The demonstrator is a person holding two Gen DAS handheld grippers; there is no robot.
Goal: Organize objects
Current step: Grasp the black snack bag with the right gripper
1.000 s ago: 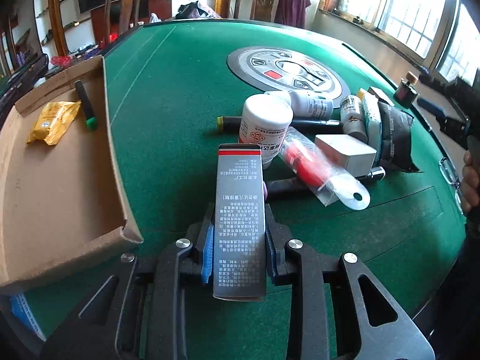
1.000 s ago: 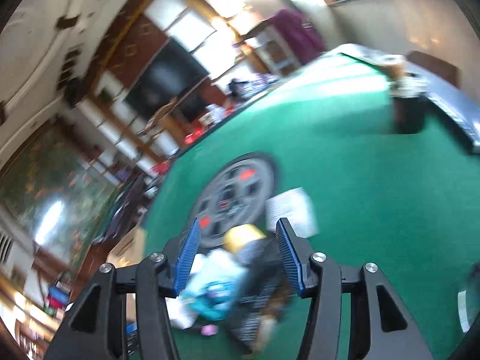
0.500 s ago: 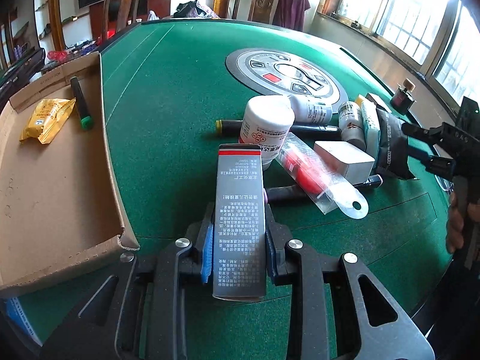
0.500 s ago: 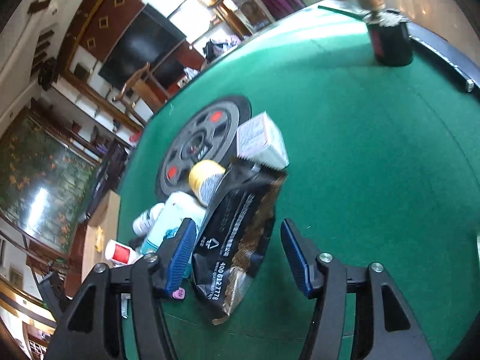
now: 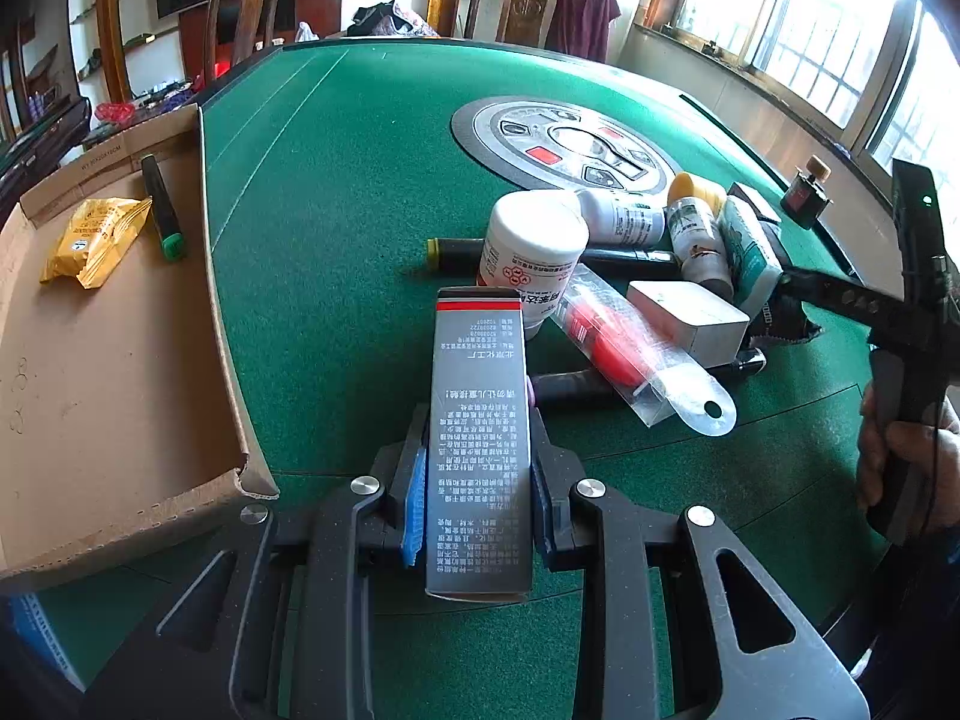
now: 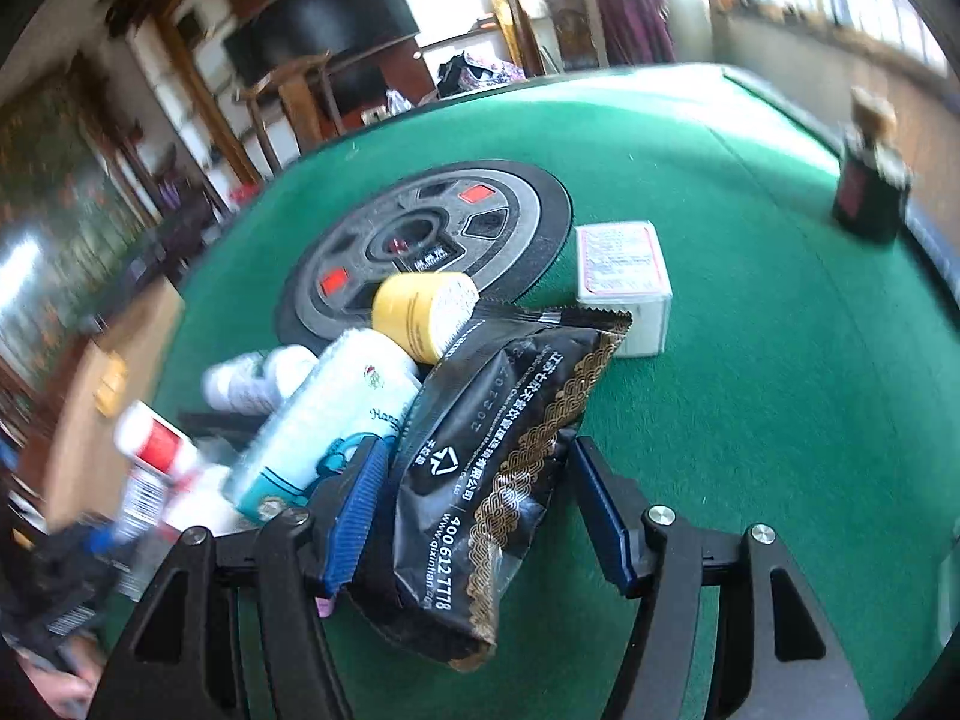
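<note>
My left gripper [image 5: 477,480] is shut on a long grey box [image 5: 480,420] with a red stripe, held above the green table [image 5: 336,210]. A pile lies ahead of it: a white jar [image 5: 534,252], a red tube in clear packaging [image 5: 618,348], a small white box [image 5: 690,312], a yellow-capped bottle [image 5: 696,228] and black markers. In the right wrist view my right gripper [image 6: 480,468] straddles a black pouch [image 6: 498,450] at the pile's edge. Its jaws are opening; the right pad stands off the pouch.
A shallow cardboard box [image 5: 120,372] at the left holds a yellow packet [image 5: 96,240] and a green-capped marker [image 5: 162,210]. A round control panel [image 5: 564,144] sits mid-table. A small dark corked bottle [image 6: 870,192] stands near the far right rim. A white carton [image 6: 624,282] lies behind the pouch.
My right gripper swung in and down to the pile, rolled level, and its jaws widened around the black pouch. The left gripper and its grey box stayed put.
</note>
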